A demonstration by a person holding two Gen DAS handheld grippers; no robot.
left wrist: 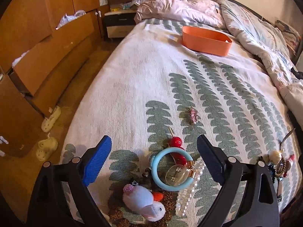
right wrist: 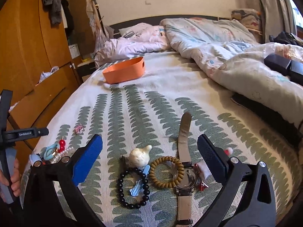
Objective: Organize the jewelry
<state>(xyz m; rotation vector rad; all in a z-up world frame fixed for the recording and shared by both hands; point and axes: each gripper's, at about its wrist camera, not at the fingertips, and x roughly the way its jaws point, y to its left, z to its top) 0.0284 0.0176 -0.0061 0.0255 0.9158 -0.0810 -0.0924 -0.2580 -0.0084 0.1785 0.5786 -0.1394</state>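
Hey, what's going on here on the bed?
A person is sorting jewelry on the bedspread with a gripper in each hand. Both are open and hold nothing. The left gripper hovers over a blue ring, red beads and a pearl clip. The right gripper hovers over a black bracelet, a coil band and a watch. The orange bin sits farther up the bed; nothing shows inside it.
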